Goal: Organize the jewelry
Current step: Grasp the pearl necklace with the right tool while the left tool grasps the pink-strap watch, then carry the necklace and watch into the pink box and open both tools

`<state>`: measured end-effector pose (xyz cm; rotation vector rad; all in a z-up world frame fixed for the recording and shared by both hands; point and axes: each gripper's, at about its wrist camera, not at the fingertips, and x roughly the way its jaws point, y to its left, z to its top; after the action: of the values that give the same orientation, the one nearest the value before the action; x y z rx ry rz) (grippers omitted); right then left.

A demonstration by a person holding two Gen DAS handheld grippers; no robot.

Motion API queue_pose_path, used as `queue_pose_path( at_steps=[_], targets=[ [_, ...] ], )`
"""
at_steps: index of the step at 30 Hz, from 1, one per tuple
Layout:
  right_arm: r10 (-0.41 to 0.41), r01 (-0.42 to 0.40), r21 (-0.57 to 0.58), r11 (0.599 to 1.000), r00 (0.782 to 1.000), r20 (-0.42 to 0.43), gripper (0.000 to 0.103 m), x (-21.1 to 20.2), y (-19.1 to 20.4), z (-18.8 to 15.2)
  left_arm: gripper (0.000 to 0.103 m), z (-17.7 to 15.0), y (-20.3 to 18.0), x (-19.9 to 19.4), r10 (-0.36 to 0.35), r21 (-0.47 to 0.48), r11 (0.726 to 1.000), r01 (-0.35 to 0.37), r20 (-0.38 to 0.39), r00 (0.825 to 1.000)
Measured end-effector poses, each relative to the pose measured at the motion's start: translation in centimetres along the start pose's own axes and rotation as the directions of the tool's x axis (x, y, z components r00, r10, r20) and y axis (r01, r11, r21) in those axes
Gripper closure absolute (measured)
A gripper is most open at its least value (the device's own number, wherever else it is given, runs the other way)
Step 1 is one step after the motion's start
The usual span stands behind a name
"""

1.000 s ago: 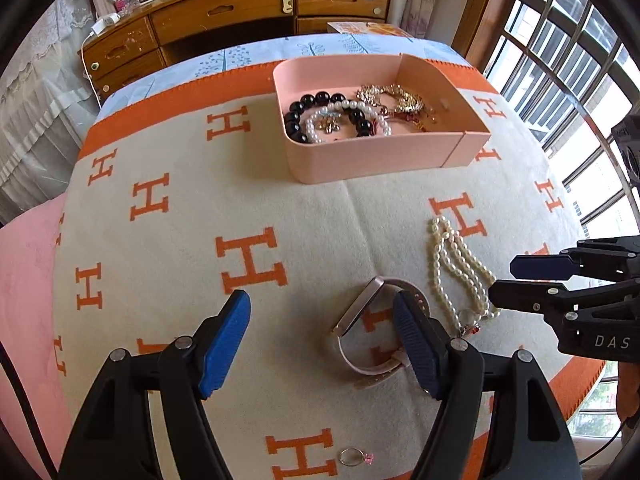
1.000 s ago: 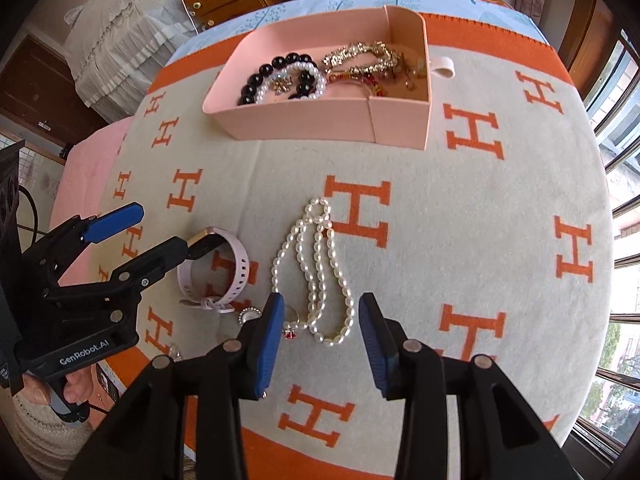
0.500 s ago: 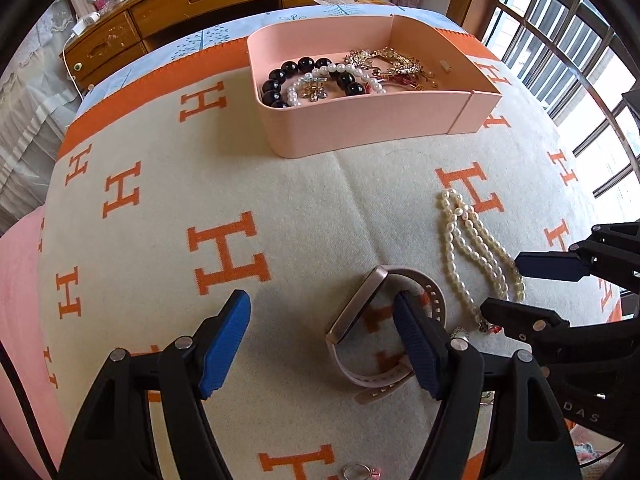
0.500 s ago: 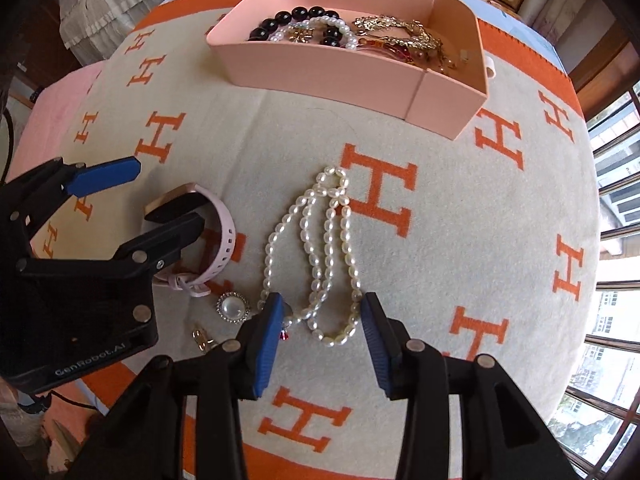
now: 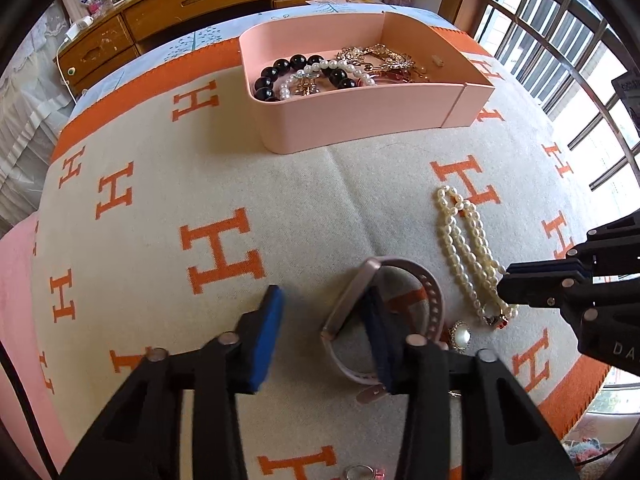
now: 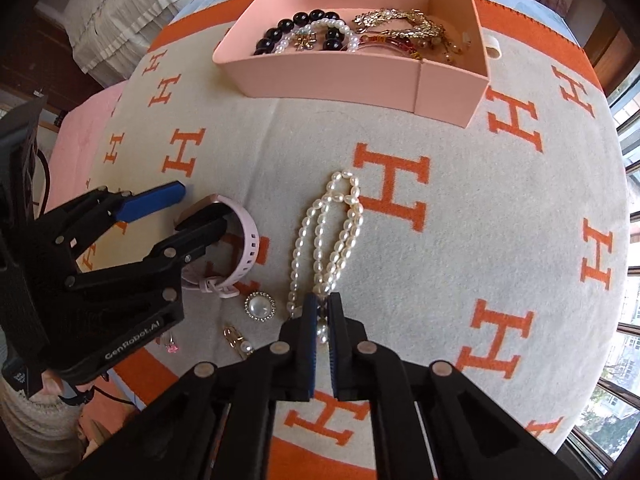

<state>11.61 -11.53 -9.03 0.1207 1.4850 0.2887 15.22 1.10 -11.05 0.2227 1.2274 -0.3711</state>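
Pearl necklace (image 6: 332,236) strands are pinched at their near end by the nearly closed right gripper (image 6: 322,322) on the H-patterned blanket (image 6: 480,208). A pink watch (image 5: 384,320) is straddled by the spread left gripper (image 5: 324,332), one finger set inside its band. A pearl brooch (image 6: 260,306) lies just beside, between them. The pink tray (image 6: 360,76), already filled with beads, is set well apart behind.

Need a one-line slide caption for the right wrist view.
Right claw shut on the near end of the pearl necklace; left claw open around the pink watch, pink tray beyond.
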Motion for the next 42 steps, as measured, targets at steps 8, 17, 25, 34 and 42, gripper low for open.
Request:
queue_pose_path(
  at_steps=[8,17,25,34,42],
  targets=[
    [0.061,-0.066,0.025,0.998,0.986,0.153,0.098,-5.7,-1.0,1.3,0.096,0.2,0.2,-0.9,-0.024,-0.047,0.999,0.023,-0.014,1.0],
    [0.113,-0.12,-0.012,0.993,0.889,0.443,0.098,-16.4,0.5,2.4,0.096,3.1,0.0,-7.2,0.011,-0.044,0.999,-0.007,0.106,0.994],
    [0.125,-0.154,-0.002,0.988,0.791,0.598,0.098,-22.4,0.7,4.8,0.096,7.6,0.5,-11.7,0.061,-0.071,0.996,-0.049,0.193,0.979],
    [0.103,-0.157,0.035,0.987,0.782,0.615,0.098,-21.4,-0.3,8.1,0.096,12.5,1.5,-9.7,0.094,-0.129,0.989,-0.071,0.179,0.979],
    [0.092,-0.167,0.09,0.982,0.832,0.547,0.098,-16.5,-2.6,10.3,0.096,14.9,2.4,-3.9,0.093,-0.177,0.982,-0.072,0.111,0.989]
  ],
)
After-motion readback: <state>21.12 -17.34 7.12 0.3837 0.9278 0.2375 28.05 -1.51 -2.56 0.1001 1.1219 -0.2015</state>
